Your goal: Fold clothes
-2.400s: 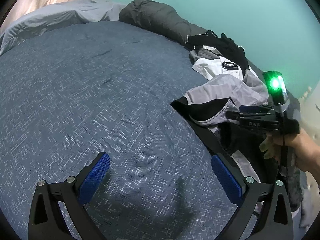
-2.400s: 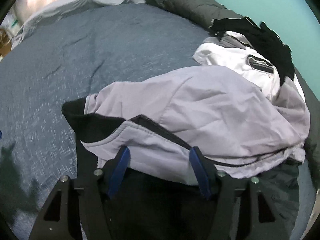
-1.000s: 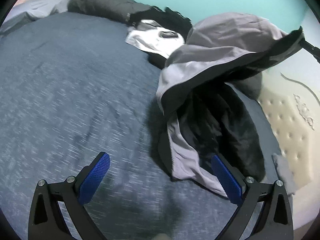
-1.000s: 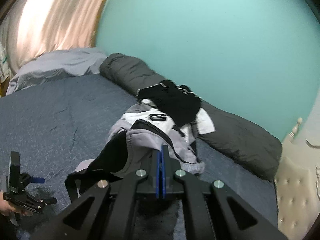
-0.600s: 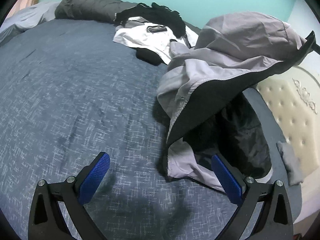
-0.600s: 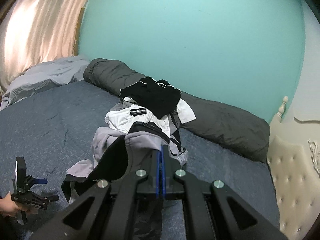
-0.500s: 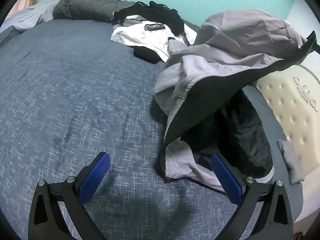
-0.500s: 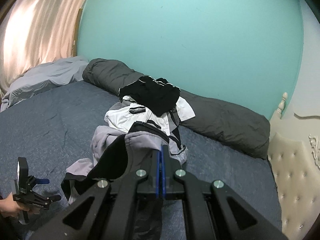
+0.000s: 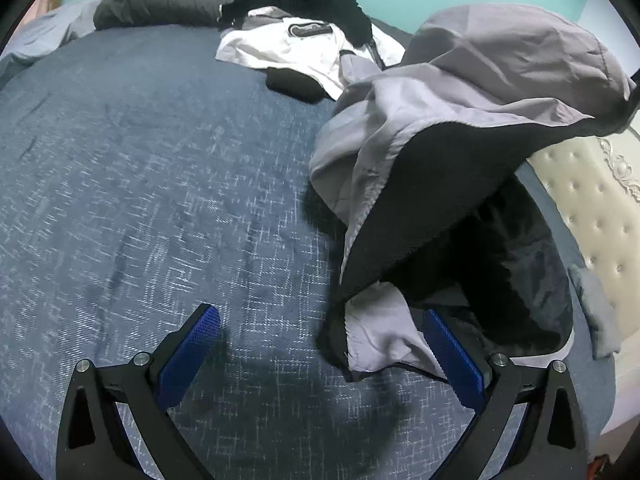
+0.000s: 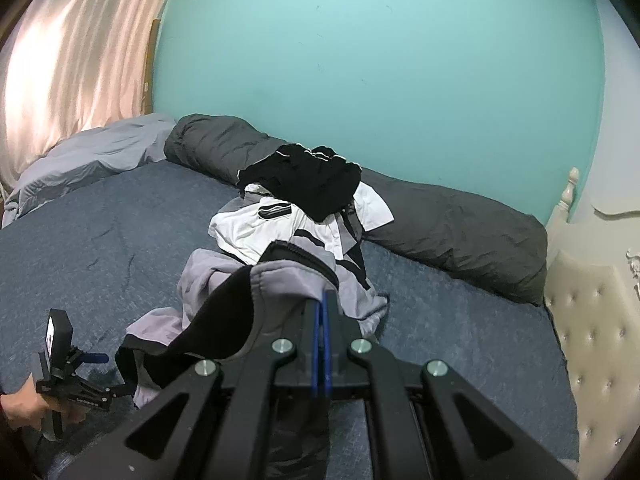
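I see the teal wall [image 10: 380, 80] filling the top of the right wrist view, with a pale curtain [image 10: 72, 60] at the upper left of that frame. Below it the bed [image 9: 140, 180], covered in a blue flecked spread, takes up most of both views. A rolled dark grey duvet [image 10: 460, 232] lies along the wall, and a light grey sheet [image 10: 92, 156] is bunched at the far left corner. A cream tufted headboard [image 10: 592, 320] stands at the right edge. The grey jacket [image 9: 500, 80] with its black lining hangs lifted in the right half of the left wrist view, its lower hem touching the spread near the bottom centre. In the right wrist view the same jacket drapes from the centre down to the lower left. Behind it, a white garment [image 10: 276, 224] lies on the bed with black clothes [image 10: 304, 184] piled on top, against the duvet. My right gripper [image 10: 322, 300] has its blue pads pressed together, pinching the jacket's edge at the frame's centre. My left gripper [image 9: 320, 344] is spread wide over the spread, pinching nothing, with the jacket's hem just inside its right finger. At the lower left of the right wrist view, my left hand [image 10: 24, 408] grips that tool's handle.
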`<action>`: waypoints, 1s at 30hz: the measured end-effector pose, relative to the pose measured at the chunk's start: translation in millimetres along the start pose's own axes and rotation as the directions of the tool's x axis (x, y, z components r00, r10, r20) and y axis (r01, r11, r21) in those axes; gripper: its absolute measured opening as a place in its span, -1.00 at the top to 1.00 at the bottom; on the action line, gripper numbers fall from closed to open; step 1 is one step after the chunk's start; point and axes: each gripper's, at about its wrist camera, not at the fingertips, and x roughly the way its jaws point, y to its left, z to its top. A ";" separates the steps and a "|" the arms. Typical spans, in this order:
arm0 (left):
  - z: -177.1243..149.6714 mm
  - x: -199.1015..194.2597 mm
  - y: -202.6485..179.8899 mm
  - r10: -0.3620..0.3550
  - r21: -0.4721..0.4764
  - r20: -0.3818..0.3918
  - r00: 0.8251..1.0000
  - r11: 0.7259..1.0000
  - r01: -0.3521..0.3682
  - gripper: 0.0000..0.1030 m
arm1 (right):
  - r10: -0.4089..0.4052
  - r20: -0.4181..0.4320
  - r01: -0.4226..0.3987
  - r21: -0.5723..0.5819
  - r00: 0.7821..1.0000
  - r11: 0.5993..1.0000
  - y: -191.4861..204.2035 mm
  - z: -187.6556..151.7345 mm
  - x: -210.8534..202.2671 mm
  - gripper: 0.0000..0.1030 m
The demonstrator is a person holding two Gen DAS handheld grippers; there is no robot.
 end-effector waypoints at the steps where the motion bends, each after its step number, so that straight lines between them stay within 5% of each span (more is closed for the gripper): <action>1: -0.3 2.1 0.3 -0.004 0.006 -0.003 1.000 1.000 0.004 -1.00 | -0.001 -0.002 0.001 0.002 1.000 1.000 -1.6 -1.2 1.0 0.98; 11: 2.8 12.1 4.5 -0.050 -0.054 0.025 0.998 0.997 0.052 -1.00 | -0.005 -0.017 0.005 0.018 1.000 1.000 -11.2 -14.4 10.0 0.98; 15: 4.4 16.8 2.2 -0.061 -0.049 0.014 0.998 0.997 0.062 -0.75 | -0.004 -0.024 0.005 0.028 1.000 1.000 -13.7 -19.5 12.3 0.98; 25: 1.9 18.4 -9.3 -0.105 0.025 0.000 0.994 0.994 0.105 0.82 | 0.001 -0.036 0.000 0.041 0.999 0.999 -16.1 -28.3 17.5 0.98; 30: 6.6 8.0 -16.9 -0.124 0.058 0.021 0.992 0.991 0.123 0.90 | -0.003 -0.046 0.004 0.041 0.999 0.999 -15.3 -31.0 18.1 0.98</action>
